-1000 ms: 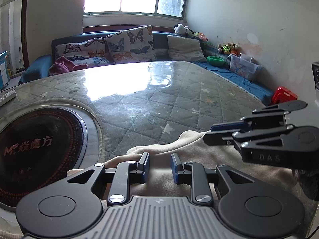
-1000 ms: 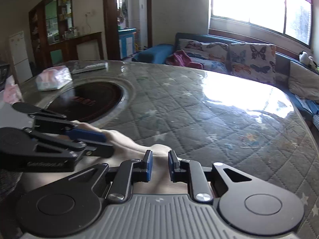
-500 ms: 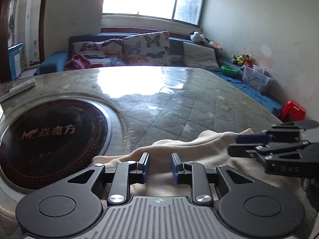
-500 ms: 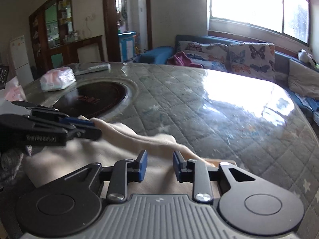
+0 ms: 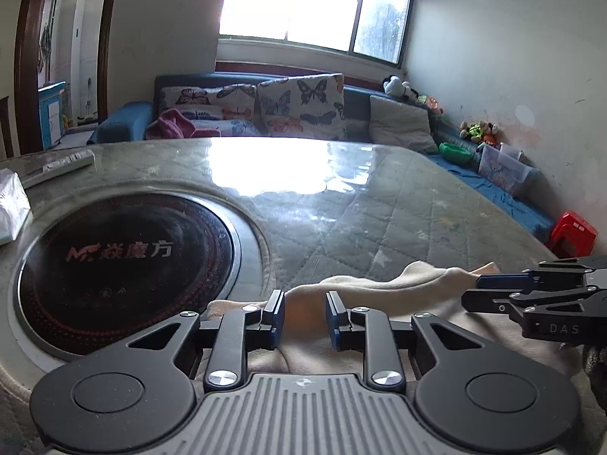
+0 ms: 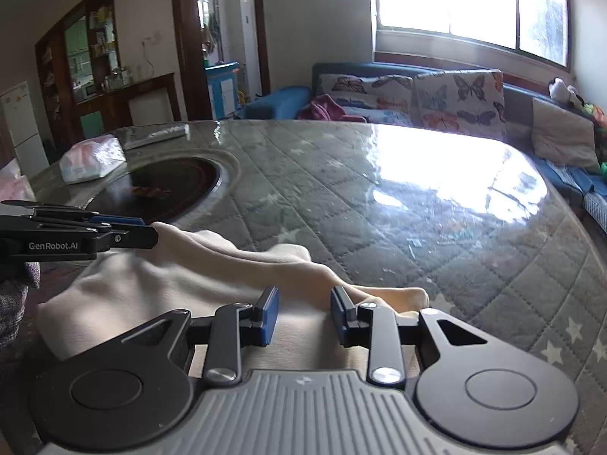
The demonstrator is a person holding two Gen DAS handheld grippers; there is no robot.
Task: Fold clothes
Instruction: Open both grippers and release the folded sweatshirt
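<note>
My left gripper point(image 5: 302, 317) is open, with a gap between its blue pads and soft cloth under it. My right gripper point(image 6: 303, 314) is open too. Neither one holds anything. The cream cloth point(image 6: 159, 284) lies bunched at the near edge of the padded table point(image 6: 379, 204), right by the dark round cooker point(image 5: 114, 265). I think a grab now could catch only the top layer. Then the fold would go crooked, or the cloth could slip off the edge.
</note>
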